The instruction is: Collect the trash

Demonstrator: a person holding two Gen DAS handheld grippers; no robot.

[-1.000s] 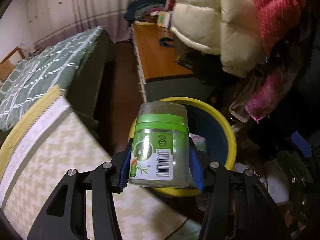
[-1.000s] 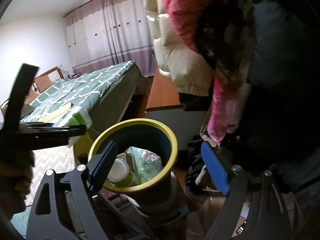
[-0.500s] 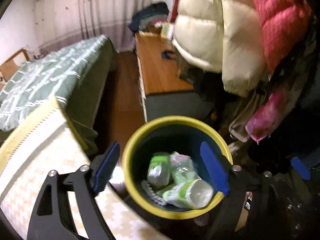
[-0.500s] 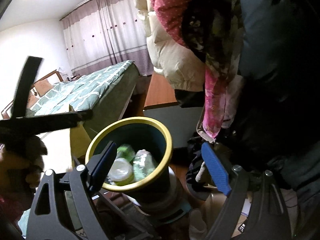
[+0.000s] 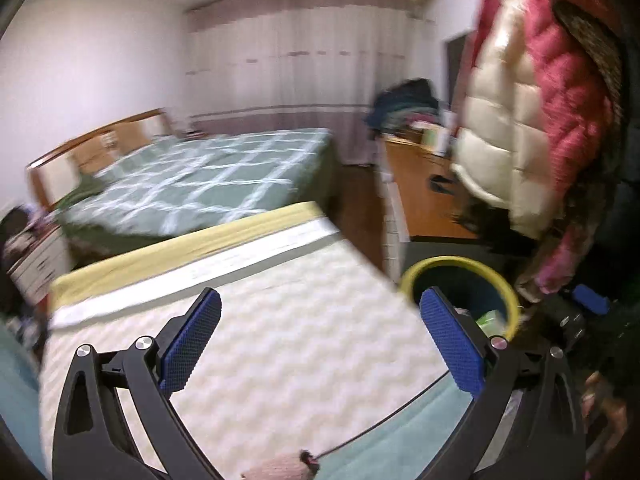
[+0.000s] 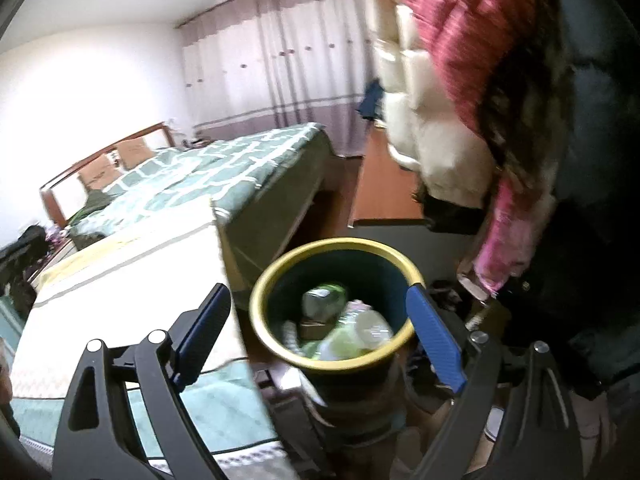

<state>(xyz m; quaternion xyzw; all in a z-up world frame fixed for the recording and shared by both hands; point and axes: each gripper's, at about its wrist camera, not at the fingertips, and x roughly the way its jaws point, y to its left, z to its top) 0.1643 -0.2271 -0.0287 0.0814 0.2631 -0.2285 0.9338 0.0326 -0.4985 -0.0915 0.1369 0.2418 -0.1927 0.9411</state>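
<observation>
A dark bin with a yellow rim [image 6: 280, 276] stands on the floor beside the bed; it holds several green-and-clear plastic bottles and jars [image 6: 344, 328]. My right gripper [image 6: 320, 340] is open and empty, hovering just above the bin. My left gripper [image 5: 320, 340] is open and empty over the white patterned mattress cover [image 5: 280, 320]; the bin's rim [image 5: 452, 264] shows to its right with a bit of green trash inside [image 5: 492, 318].
A bed with a green checked quilt [image 5: 208, 180] lies behind. A wooden cabinet top [image 5: 420, 184] stands at the right. Padded coats, cream [image 5: 508, 120] and red [image 5: 568, 80], hang close above the bin. A teal blanket [image 6: 208, 412] lies on the bed's front.
My left gripper opened and let the green-labelled jar fall into the bin, then swung left and up over the bed. My right gripper stayed open above the bin.
</observation>
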